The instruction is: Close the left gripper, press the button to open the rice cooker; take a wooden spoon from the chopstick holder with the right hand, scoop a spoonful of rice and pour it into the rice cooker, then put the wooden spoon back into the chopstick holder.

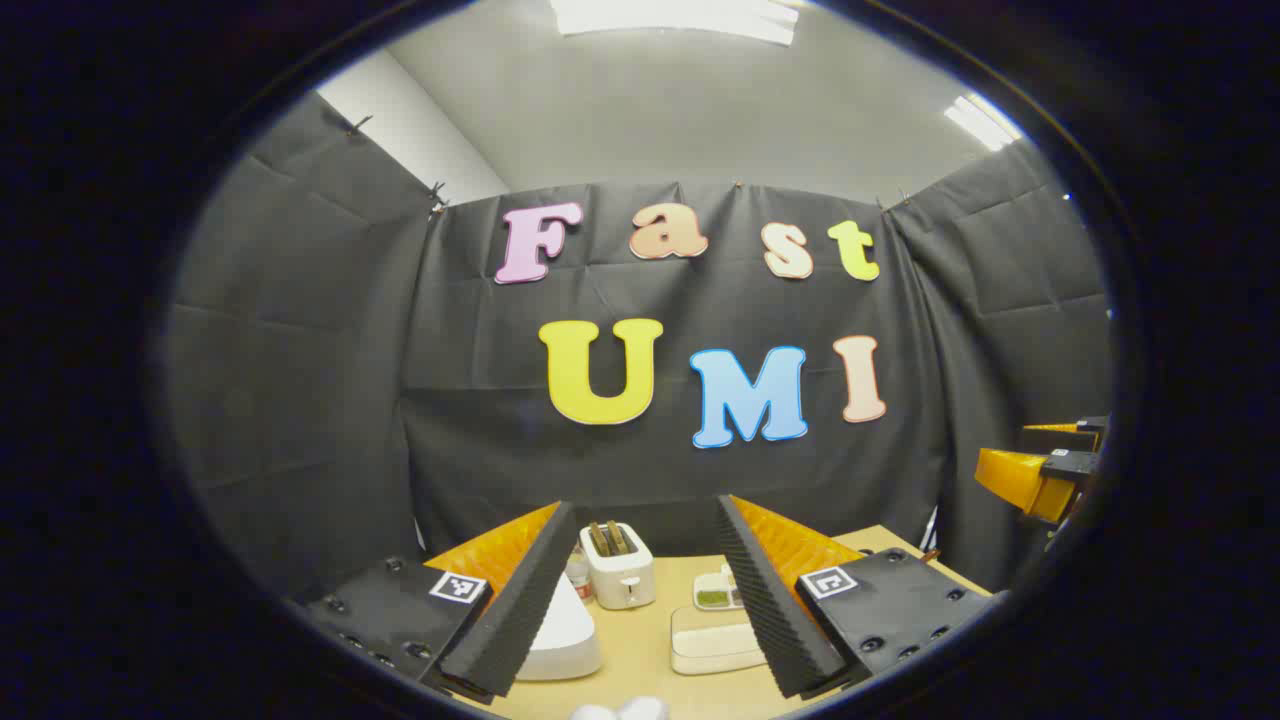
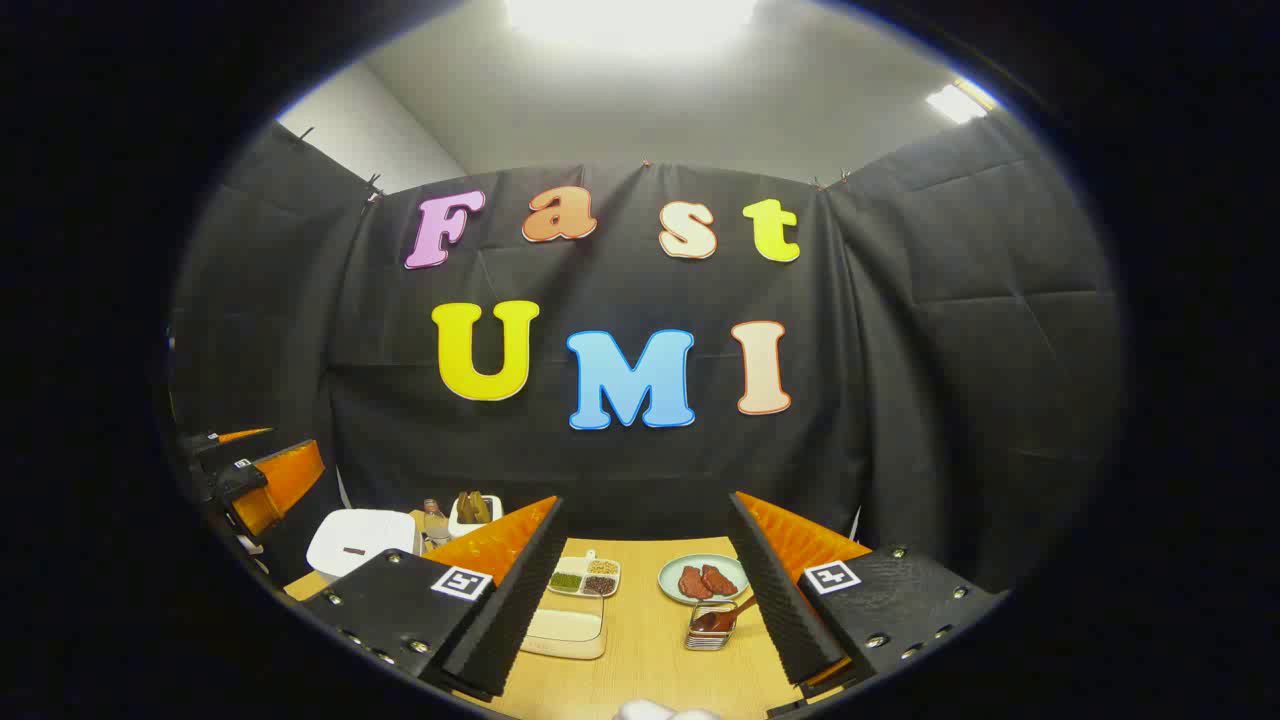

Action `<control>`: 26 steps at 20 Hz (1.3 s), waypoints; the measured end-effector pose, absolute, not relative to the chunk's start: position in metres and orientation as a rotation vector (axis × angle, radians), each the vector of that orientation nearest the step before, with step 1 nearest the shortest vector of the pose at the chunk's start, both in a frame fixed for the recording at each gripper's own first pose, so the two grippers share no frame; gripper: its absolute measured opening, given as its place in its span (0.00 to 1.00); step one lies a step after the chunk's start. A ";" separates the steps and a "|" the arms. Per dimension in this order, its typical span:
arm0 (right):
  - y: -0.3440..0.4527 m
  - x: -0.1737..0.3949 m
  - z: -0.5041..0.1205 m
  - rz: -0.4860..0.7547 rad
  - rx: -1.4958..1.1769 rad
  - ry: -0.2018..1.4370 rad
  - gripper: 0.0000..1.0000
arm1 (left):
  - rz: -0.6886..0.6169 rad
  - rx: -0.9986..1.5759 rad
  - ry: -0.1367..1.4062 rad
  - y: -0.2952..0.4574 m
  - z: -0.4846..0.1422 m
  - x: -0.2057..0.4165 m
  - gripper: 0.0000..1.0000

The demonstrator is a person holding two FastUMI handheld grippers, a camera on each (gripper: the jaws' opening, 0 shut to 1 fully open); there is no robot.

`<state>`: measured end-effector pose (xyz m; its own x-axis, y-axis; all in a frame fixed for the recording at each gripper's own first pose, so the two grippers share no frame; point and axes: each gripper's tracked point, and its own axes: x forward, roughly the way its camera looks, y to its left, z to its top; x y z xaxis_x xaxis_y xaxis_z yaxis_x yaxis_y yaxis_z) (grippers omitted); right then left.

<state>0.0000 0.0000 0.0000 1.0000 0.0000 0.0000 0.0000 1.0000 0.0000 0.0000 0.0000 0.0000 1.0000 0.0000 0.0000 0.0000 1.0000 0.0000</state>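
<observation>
The white, rounded rice cooker (image 1: 560, 635) with its lid down sits at about seven o'clock in the left gripper view, partly hidden behind that gripper's own near finger. In the right gripper view the same white cooker (image 2: 358, 541) lies at about eight o'clock, well off to the side. The left gripper (image 1: 640, 590) is the nearer of the two to it, and its fingers stand wide apart, holding nothing. Since the task calls for a closed tip to press the button, I judge that the closing has not yet been done and that the cooker lies low and to the side of the finger line, not straight ahead; the button itself I cannot make out.

The brown wooden spoon (image 2: 728, 616) rests in a small wire chopstick holder (image 2: 708, 634) at about six o'clock in the right gripper view, between the right gripper (image 2: 645, 585)'s open, empty fingers and closer to the far one. Its handle leans up toward two o'clock.

Further out on the pale wooden table (image 2: 640, 670): a flat, shallow tray of white rice (image 2: 566, 628) at seven o'clock, a white divided dish of grains (image 2: 584, 578) just behind it, a pale green plate with reddish pieces (image 2: 703, 580), and a white toaster (image 1: 618, 568) beyond the cooker.
</observation>
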 end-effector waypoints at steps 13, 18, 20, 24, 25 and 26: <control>-0.002 0.015 0.009 0.051 0.022 0.023 0.93 | 0.101 0.010 0.010 0.001 0.006 -0.015 1.00; 0.004 0.012 0.008 0.023 0.032 0.031 0.98 | 0.069 0.049 0.012 -0.001 0.009 -0.014 0.97; 0.010 0.010 0.009 0.023 0.017 0.025 0.98 | 0.067 0.054 0.014 0.002 0.010 -0.011 0.95; 0.013 0.006 0.009 0.015 0.010 0.032 0.93 | 0.062 0.020 0.033 0.011 0.002 -0.001 0.89; 0.014 0.006 0.007 0.016 0.015 0.038 0.98 | 0.059 0.013 0.036 0.012 0.000 -0.003 0.82; 0.014 0.005 0.006 0.012 0.014 0.044 0.93 | 0.066 0.006 0.044 0.016 0.000 -0.003 0.75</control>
